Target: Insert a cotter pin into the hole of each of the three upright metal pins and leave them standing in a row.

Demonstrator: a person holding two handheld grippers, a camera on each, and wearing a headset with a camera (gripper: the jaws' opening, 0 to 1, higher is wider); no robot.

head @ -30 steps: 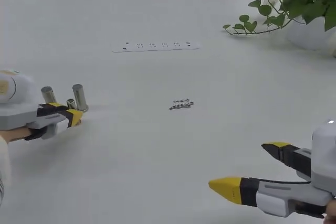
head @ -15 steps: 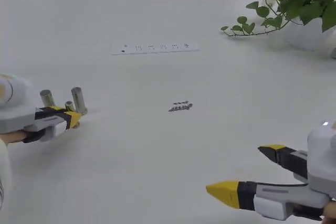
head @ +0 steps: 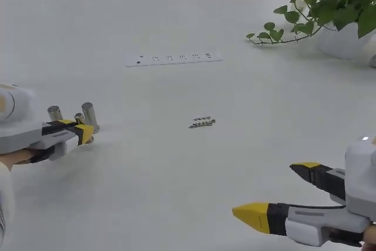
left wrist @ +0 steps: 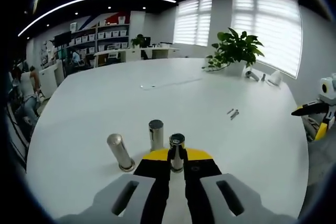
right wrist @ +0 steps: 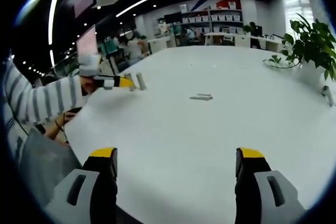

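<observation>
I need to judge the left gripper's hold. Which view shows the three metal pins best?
The left gripper view: all three pins stand close up, one between the left gripper's jaws. The head view shows the pins small, partly behind that gripper. The right gripper view shows them tiny and far off.

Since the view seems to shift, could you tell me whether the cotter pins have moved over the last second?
No. The cotter pins keep their spot below the power strip; the headset camera shifted.
</observation>
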